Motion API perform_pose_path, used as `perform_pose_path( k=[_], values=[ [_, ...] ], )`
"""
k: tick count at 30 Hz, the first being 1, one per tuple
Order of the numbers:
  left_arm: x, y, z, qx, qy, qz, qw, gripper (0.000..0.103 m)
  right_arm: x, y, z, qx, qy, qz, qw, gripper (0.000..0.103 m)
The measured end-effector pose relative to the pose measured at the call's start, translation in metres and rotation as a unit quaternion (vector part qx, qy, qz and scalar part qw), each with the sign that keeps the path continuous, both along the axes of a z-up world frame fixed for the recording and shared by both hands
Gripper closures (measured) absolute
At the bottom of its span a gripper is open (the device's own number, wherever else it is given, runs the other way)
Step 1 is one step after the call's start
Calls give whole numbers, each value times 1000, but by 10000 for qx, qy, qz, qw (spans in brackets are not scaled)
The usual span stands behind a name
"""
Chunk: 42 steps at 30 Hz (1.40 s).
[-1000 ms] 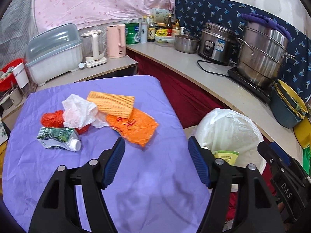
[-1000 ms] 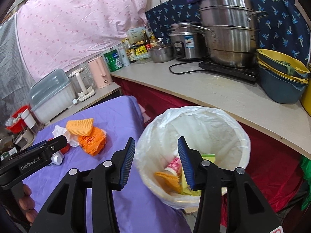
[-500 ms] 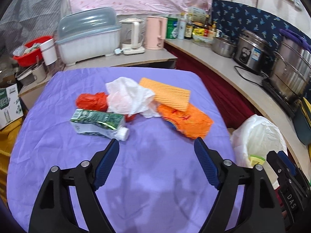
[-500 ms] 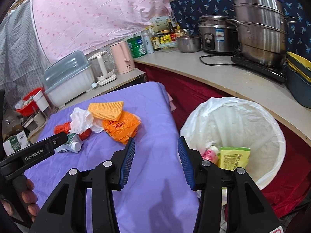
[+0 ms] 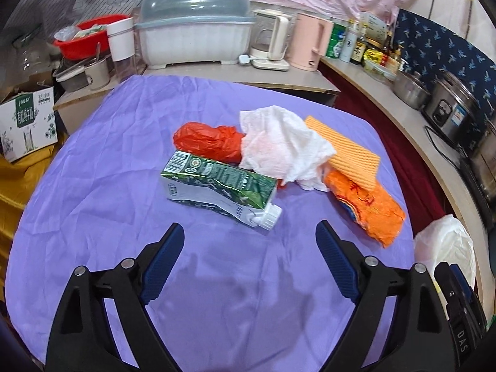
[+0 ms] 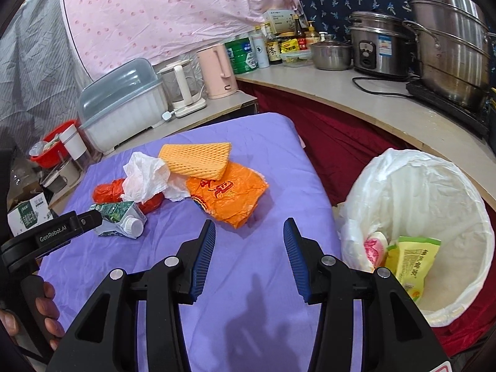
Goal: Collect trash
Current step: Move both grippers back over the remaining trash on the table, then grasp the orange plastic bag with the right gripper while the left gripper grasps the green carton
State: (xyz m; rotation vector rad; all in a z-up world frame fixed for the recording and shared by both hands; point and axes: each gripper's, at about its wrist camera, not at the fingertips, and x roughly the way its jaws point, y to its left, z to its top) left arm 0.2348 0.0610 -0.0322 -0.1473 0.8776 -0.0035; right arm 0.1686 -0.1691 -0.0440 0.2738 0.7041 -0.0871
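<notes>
With both grippers spread and empty, the left gripper [image 5: 249, 241] should straddle the crushed carton [image 5: 217, 187] lying just ahead on the purple cloth [image 5: 93, 186], squeezing its narrow sides.

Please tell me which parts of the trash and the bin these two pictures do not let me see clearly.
- Red bag: left wrist view, its right end lies under the white tissue.
- Orange wrapper: right wrist view, top covered by the foam net.
- Bin: left wrist view, cut by the right gripper body; inside hidden.
- Bin bottom: right wrist view, packets cover it.
</notes>
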Motion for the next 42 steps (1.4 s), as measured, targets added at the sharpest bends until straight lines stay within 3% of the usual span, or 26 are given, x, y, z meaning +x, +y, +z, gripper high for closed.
perform_pose_path(
  k=[12,16,19,28,33,42],
  values=[
    [28,21,-28,-156,203,197,9995,20,65,8,-40,234,377,180,9989,58],
    [43,25,-30,-289,203,403,9986,16,85,6,-51,308,461,172,9983,58],
    [56,25,-31,-453,257,524,9973,16,96,4,-57,381,498,156,9979,58],
    [90,25,-49,-386,650,874,9933,14,111,9,-66,443,543,234,9973,58],
    [76,24,-46,-317,592,533,9963,22,105,13,-63,488,565,323,9967,92],
    [39,40,-38,-263,538,296,9978,25,71,22,-52,451,486,406,9970,98]
  ],
)
